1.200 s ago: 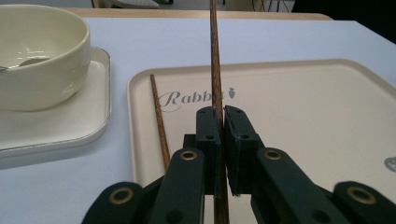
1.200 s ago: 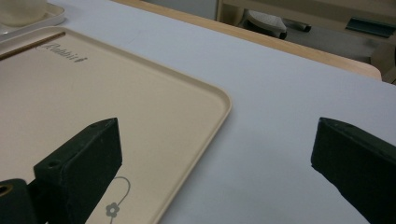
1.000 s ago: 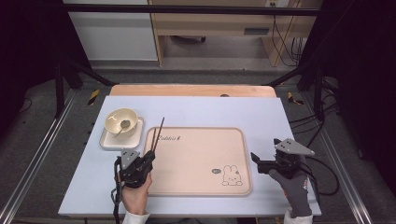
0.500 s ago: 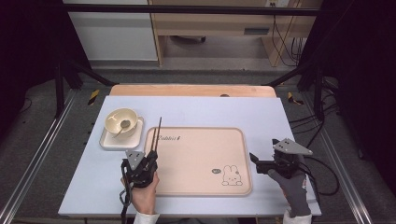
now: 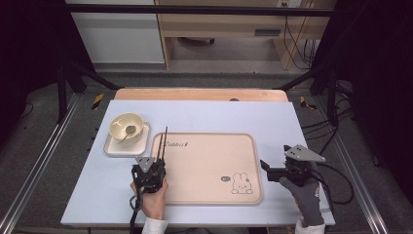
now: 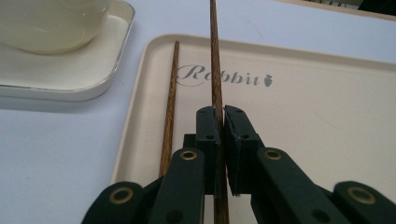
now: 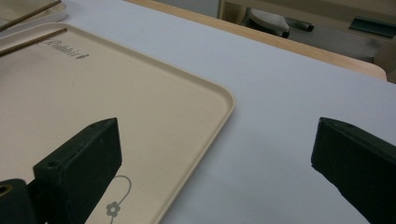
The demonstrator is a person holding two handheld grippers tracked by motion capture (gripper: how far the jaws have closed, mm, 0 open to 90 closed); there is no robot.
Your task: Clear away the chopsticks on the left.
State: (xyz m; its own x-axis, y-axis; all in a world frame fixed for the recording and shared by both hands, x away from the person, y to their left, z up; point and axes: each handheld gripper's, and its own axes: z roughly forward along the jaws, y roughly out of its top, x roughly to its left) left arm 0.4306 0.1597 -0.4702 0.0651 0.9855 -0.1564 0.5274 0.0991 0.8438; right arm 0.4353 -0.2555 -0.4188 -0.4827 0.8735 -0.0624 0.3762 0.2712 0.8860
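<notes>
The table (image 5: pixel 204 114) has a pale blue top with a bare wooden strip along its far edge. Directly on it lie two things — a beige tray (image 5: pixel 209 165) in the middle and a white plate (image 5: pixel 113 147) just left of it.

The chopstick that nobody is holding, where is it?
In the left gripper view, the loose chopstick lies along the tray's left edge, just left of the chopstick clamped in the left hand-held gripper.
</notes>
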